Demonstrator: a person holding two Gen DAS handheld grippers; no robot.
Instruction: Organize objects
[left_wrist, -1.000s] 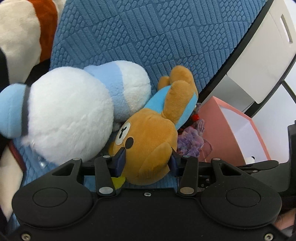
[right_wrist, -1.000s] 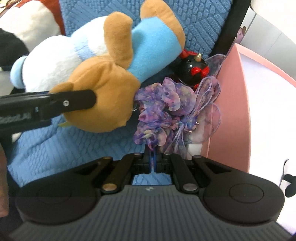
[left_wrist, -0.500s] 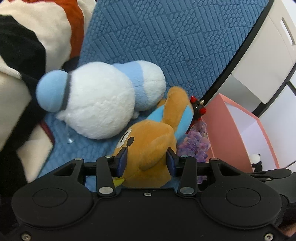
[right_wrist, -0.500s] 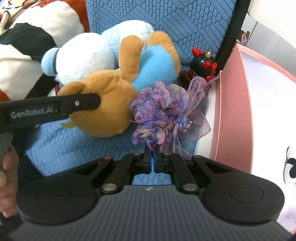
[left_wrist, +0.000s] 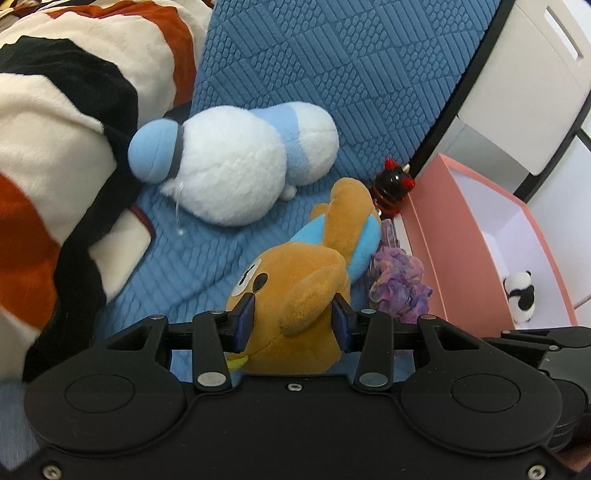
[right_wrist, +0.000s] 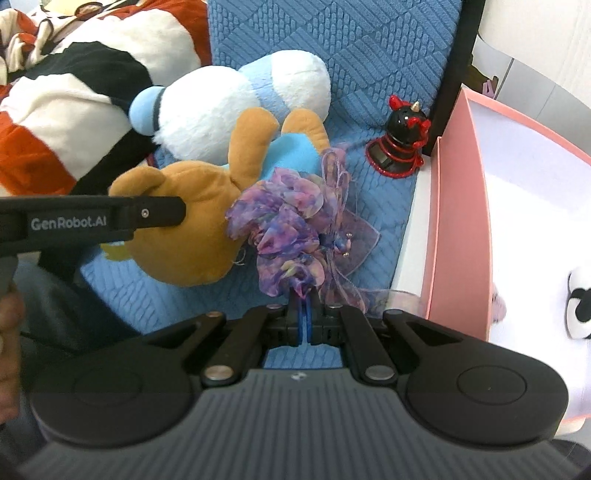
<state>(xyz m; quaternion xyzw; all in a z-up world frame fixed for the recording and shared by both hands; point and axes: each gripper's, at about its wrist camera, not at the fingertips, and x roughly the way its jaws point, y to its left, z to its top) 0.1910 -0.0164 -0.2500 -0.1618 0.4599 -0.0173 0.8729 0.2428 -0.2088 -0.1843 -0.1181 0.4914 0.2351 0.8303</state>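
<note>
Mid-carry: my left gripper (left_wrist: 291, 317) is clamped on the brown bear plush (left_wrist: 295, 295), my right gripper (right_wrist: 303, 317) pinched on the purple organza scrunchie (right_wrist: 291, 229), both held over the blue quilt (left_wrist: 332, 74). Next, I judge: swing them across into the pink box (right_wrist: 458, 221)

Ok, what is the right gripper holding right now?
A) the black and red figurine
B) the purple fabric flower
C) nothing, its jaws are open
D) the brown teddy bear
B: the right gripper has its jaws closed on the bottom of the purple fabric flower, while the brown teddy bear sits in the left gripper and the black and red figurine stands untouched on the blue cover.
</note>
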